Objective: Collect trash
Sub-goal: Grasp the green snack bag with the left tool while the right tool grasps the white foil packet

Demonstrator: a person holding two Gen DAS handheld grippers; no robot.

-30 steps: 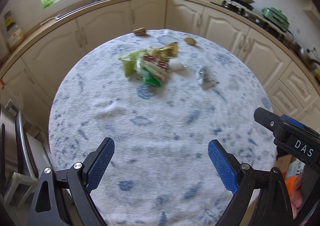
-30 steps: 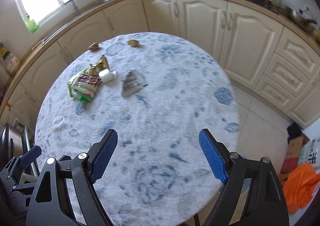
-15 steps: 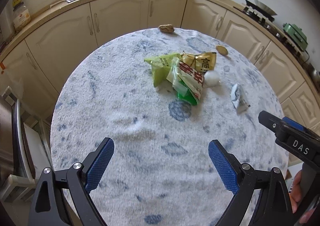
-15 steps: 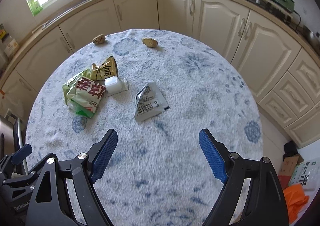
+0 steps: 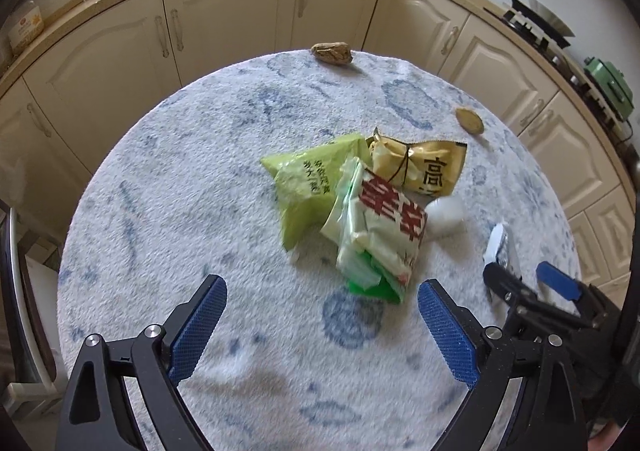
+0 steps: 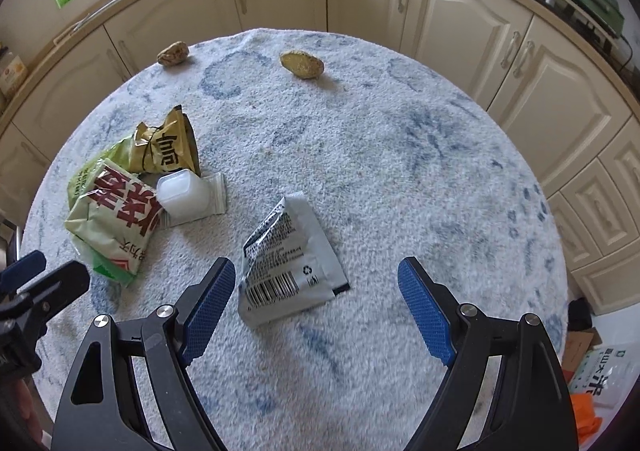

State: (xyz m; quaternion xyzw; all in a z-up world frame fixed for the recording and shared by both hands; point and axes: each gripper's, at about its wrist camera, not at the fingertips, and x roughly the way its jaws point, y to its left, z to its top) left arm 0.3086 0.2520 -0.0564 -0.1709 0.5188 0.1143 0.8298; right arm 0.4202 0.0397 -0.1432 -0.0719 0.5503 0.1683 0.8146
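Both claws point steeply down over the round bench (image 6: pixel 400 155), jaws apart and empty. The left claw (image 5: pixel 322 325) hangs just near of the heap of snack bags (image 5: pixel 360 207). The right claw (image 6: pixel 316 307) hovers at the near edge of the grey wrapper (image 6: pixel 288 259), which lies flat, right of the heap.

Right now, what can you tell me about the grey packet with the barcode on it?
The grey packet is a flat, silvery-grey pouch that looks like thin foil or plastic. Its top edge is torn open and a bit crumpled. The side facing up has small black print, a barcode, a recycling mark and a black corner. It lies flat on the fuzzy blue-and-white tablecloth, apart from the other wrappers. Nothing is holding it; it sits just ahead of the open right hand-held gripper.
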